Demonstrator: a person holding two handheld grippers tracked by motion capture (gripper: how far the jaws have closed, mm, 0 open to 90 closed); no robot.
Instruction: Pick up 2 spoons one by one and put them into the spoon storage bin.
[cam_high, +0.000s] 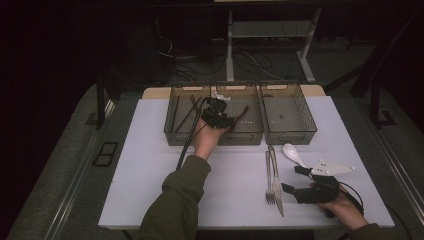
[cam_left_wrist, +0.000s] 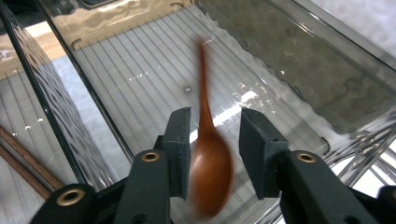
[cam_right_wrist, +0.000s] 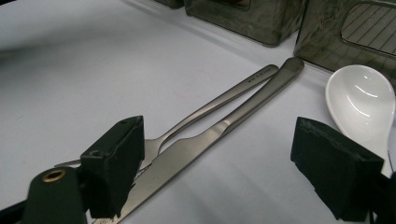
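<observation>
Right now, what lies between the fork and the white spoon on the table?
The knife lies between the fork and the white spoon, beside the fork, in the right gripper view.

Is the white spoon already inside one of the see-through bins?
No, the white spoon lies on the white table in front of the bins, beside the fork and knife.

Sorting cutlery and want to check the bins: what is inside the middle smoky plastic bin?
A brown wooden spoon, blurred, lies between the left claw's open jaws over the middle smoky plastic bin's ribbed floor. The claw covers part of the floor.
</observation>
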